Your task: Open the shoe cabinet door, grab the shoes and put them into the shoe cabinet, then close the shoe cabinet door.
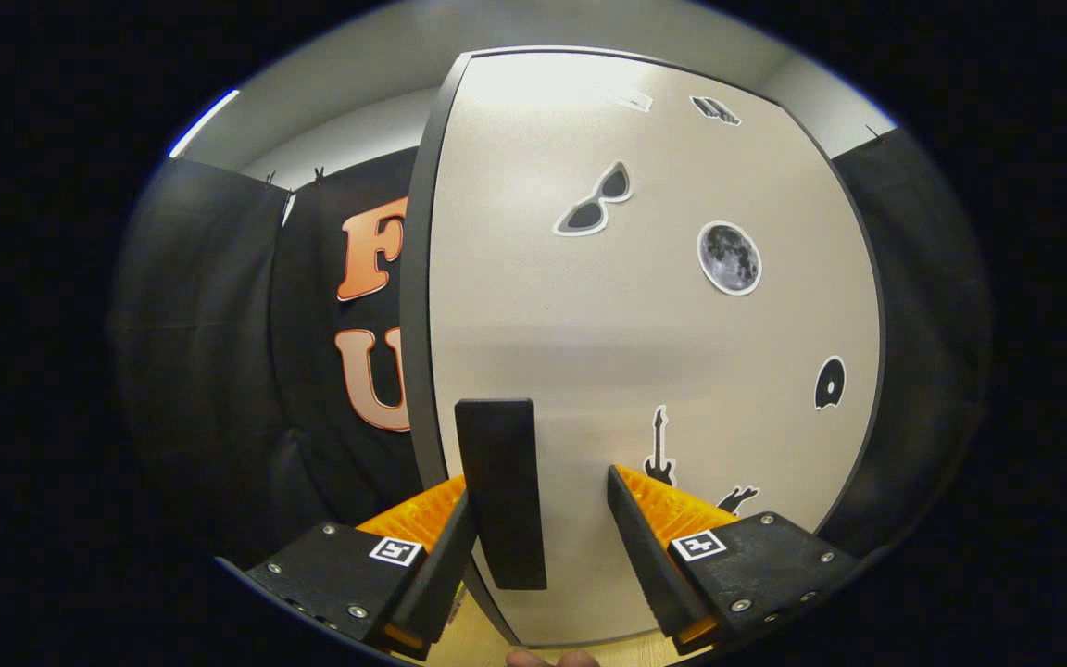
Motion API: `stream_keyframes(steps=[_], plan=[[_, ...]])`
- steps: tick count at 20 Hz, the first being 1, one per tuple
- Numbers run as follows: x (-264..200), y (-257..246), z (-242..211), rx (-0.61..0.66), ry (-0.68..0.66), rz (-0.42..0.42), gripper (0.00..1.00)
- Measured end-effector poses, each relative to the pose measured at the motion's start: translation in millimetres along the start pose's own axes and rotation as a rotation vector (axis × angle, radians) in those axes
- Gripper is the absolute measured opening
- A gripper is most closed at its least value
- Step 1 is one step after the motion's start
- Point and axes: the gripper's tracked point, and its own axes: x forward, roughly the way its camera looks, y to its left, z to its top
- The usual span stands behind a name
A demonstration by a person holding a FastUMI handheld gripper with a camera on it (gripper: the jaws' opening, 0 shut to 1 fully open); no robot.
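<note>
The jaws (538,528) stand parted around the black upright bar handle (501,491) at 12 o'clock, the left finger close against it, the right one clear. The handle sits on the pale grey, dark-edged shoe cabinet door (645,352), which rises just beyond. On it, stickers: sunglasses (595,200) at 12, moon (729,257) at 1.

Stickers: sunglasses (596,200), moon (729,257), record (829,383), guitar (659,448) (two more up top, too blurred). Light wood floor (469,641) below.
</note>
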Motion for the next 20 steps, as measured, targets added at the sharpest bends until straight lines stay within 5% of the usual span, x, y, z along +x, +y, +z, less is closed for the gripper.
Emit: stream_keyframes(steps=[6,20], plan=[[-21.0,-1.1,-1.8,0.117,0.051,-0.003,0.84],[-214.4,-31.9,-19.2,0.016,0.144,-0.119,0.84]])
